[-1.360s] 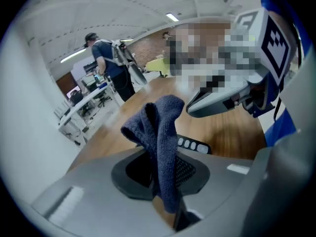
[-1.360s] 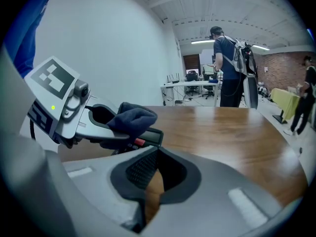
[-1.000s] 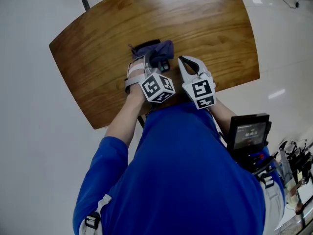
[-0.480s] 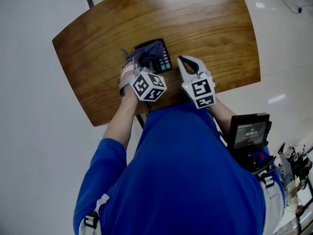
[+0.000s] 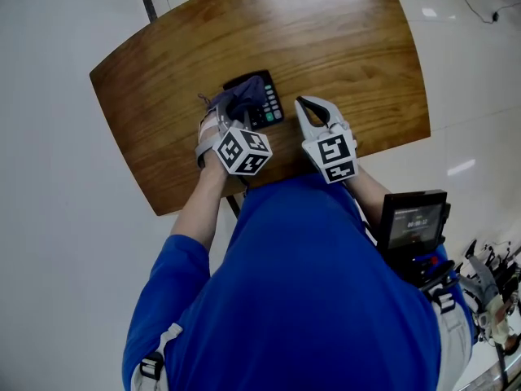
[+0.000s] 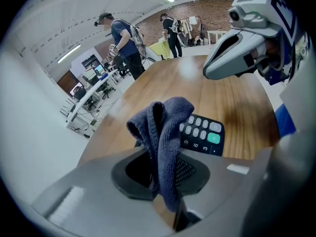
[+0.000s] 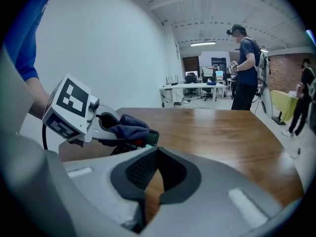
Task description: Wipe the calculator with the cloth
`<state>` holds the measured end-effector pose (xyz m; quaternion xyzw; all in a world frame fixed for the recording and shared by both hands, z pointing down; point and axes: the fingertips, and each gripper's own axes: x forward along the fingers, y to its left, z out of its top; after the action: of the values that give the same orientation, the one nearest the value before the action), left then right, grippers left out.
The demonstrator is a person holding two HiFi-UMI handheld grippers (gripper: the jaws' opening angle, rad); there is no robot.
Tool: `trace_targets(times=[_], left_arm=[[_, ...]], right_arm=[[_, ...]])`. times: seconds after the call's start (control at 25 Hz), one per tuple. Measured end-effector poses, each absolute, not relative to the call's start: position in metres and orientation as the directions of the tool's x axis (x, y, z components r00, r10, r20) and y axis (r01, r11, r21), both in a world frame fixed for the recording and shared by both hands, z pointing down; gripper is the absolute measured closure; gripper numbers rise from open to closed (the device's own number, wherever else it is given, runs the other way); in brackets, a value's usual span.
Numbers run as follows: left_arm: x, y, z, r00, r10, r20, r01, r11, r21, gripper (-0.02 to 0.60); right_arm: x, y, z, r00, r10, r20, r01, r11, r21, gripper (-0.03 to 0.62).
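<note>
Plainly the cloth (image 6: pixel 165 127) is soft and limp; the left gripper (image 6: pixel 160 181) pinches it mid-fold, its loose end flopping over the calculator (image 5: pixel 264 104), which lies flat on the table (image 5: pixel 342 47). That light, slick plastic may skid. The right gripper (image 7: pixel 148 181), fingers seemingly closed on nothing, hovers just beside it.

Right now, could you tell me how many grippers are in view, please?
2. The left gripper is shut on the cloth over the calculator; the right gripper, shut and empty, is just right of the calculator. None appears hidden.
</note>
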<state>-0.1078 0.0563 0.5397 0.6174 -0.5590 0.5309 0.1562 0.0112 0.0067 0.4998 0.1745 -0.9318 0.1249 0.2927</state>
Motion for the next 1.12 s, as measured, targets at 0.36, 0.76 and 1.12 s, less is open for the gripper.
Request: trace_targets(times=[0.36,0.76,1.12], left_arm=[[-0.037,0.02,0.556,-0.076,-0.556,0.827,-0.764,-0.501,-0.407,0.518],[-0.054,0.03,0.565,-0.1,-0.522,0.847,-0.799,-0.465,-0.38,0.518],[-0.097,0.063,0.561,-0.167,-0.486,0.858,-0.834,-0.395,-0.386,0.518]], right_arm=[[0.039,-0.009,0.511,-0.736,-0.305,0.604,-0.454,0.885,-0.105,0.593],[0.036,-0.008,0.51,-0.741,-0.295,0.603,-0.436,0.894,-0.099,0.592],[0.017,-0.002,0.501,-0.761,-0.267,0.591,-0.397,0.912,-0.1,0.592]])
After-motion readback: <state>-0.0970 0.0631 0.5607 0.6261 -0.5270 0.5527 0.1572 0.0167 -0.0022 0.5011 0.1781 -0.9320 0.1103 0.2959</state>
